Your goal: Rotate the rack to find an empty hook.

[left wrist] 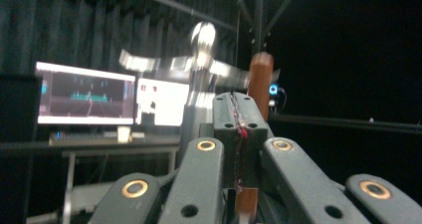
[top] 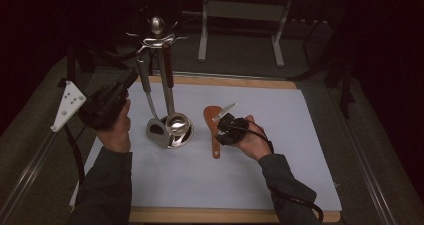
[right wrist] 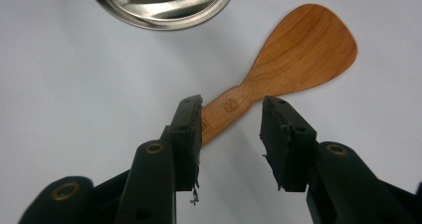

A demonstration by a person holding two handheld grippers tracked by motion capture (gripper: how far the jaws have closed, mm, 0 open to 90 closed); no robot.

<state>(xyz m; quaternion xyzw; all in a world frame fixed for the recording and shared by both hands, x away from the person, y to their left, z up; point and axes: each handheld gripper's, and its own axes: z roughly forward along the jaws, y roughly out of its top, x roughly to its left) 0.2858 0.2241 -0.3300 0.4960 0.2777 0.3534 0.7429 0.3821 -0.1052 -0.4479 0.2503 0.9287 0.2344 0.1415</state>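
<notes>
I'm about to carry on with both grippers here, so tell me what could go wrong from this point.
1. The left gripper is shut on the ladle handle hanging from the rack; lifting it could tip the rack or knock the neighbouring slotted spatula.
2. The right gripper is open over the wooden spatula, jaws astride its narrow handle; closing off-centre might flick it sideways.

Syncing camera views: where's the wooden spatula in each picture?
High view: wooden spatula flat on the white mat, right of centre, under the right gripper.
Left gripper view: not in it.
Right gripper view: upper right, handle between the open jaws.
Shared landmark: steel utensil stand.
</notes>
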